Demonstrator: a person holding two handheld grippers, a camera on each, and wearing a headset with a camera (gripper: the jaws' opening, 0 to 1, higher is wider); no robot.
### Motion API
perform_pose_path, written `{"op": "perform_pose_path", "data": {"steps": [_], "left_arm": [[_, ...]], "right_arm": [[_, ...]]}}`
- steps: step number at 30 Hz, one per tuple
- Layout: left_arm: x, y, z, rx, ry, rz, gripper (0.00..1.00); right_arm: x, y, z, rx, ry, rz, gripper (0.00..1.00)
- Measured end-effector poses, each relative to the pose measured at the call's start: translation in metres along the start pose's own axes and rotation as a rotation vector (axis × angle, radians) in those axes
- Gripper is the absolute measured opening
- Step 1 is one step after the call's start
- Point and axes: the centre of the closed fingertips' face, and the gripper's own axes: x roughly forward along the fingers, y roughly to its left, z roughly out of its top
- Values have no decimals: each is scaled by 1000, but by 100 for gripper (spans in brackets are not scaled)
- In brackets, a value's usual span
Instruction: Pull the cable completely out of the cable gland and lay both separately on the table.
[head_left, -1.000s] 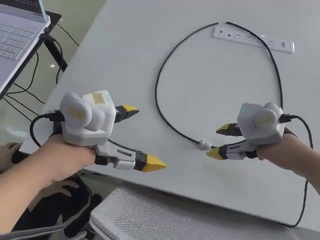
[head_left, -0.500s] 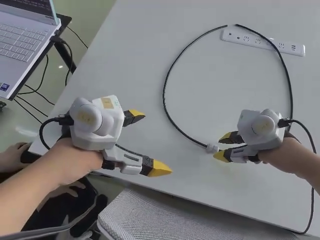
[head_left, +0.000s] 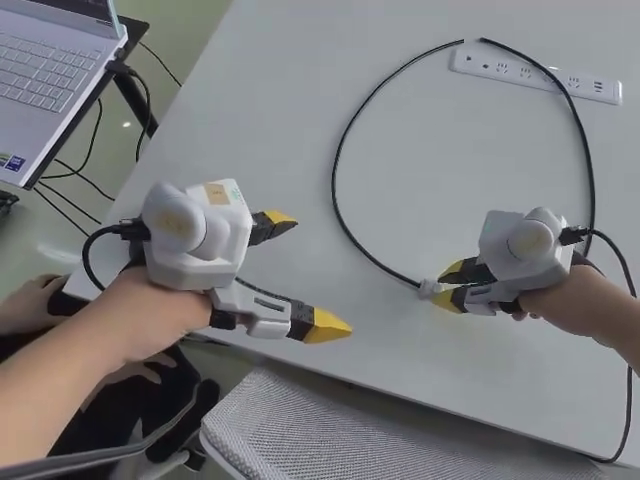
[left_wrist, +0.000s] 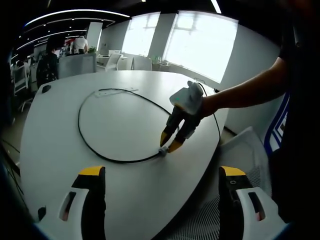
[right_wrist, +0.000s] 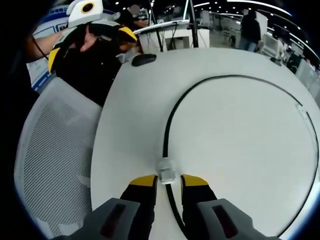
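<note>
Gland (right_wrist: 165, 171) now between right gripper (right_wrist: 168, 180) jaws (narrower).

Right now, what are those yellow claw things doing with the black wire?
A person holds a gripper in each hand at a white table. The right gripper has its jaws either side of the black cable, tips right at the small white cable gland; whether it pinches is unclear. The left gripper hangs open and empty near the table's edge. The cable is not pulled out yet.

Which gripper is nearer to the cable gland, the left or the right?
Right. The right gripper has the cable gland at its jaw tips; the left gripper is far off, by the table edge.
</note>
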Motion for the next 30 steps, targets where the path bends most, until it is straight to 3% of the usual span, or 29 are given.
{"op": "perform_pose_path", "data": {"steps": [15, 19, 22, 30], "left_arm": [[-2, 2, -8, -9, 7, 3, 92], [-1, -1, -9, -9, 8, -4, 93], [0, -2, -4, -14, -17, -5, 96], [6, -7, -4, 8, 3, -18, 93]], "right_arm": [[2, 9, 5, -11, -4, 26, 10], [-1, 10, 9, -35, -9, 14, 8], [-2, 9, 11, -27, -21, 15, 8], [-15, 15, 16, -12, -25, -15, 7]]}}
